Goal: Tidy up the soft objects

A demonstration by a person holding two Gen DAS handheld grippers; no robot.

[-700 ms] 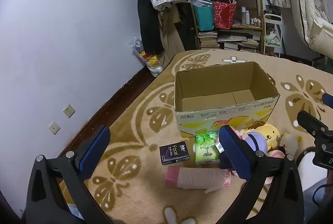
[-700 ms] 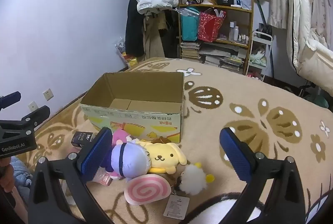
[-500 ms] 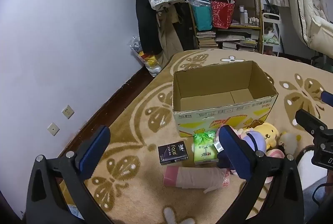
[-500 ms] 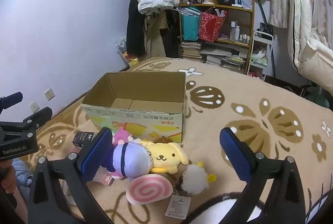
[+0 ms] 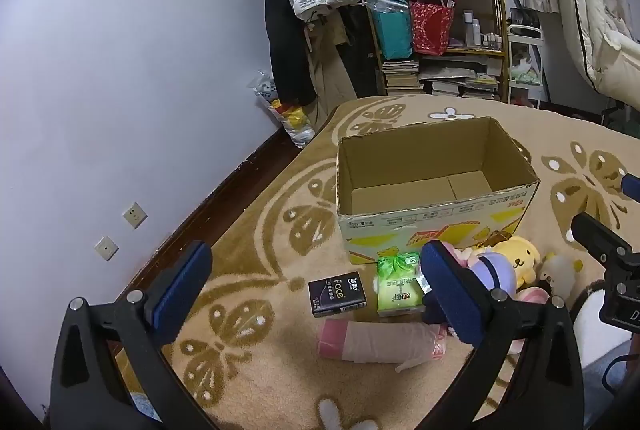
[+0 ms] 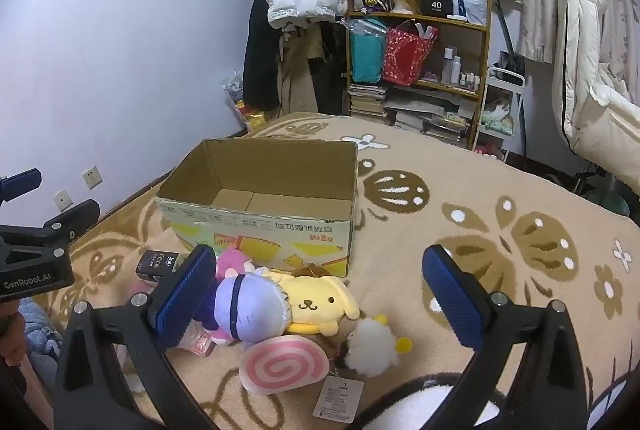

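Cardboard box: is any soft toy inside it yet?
No. The cardboard box shows only its bare bottom flaps, while the yellow dog plush and purple plush lie on the carpet in front.

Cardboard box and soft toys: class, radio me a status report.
Left gripper open, empty. Right gripper open, empty. Cardboard box empty; yellow plush and purple plush on carpet before it. Nothing blocks the box.

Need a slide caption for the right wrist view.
Open right gripper hovers over plush toys in front of an empty cardboard box on the rug.
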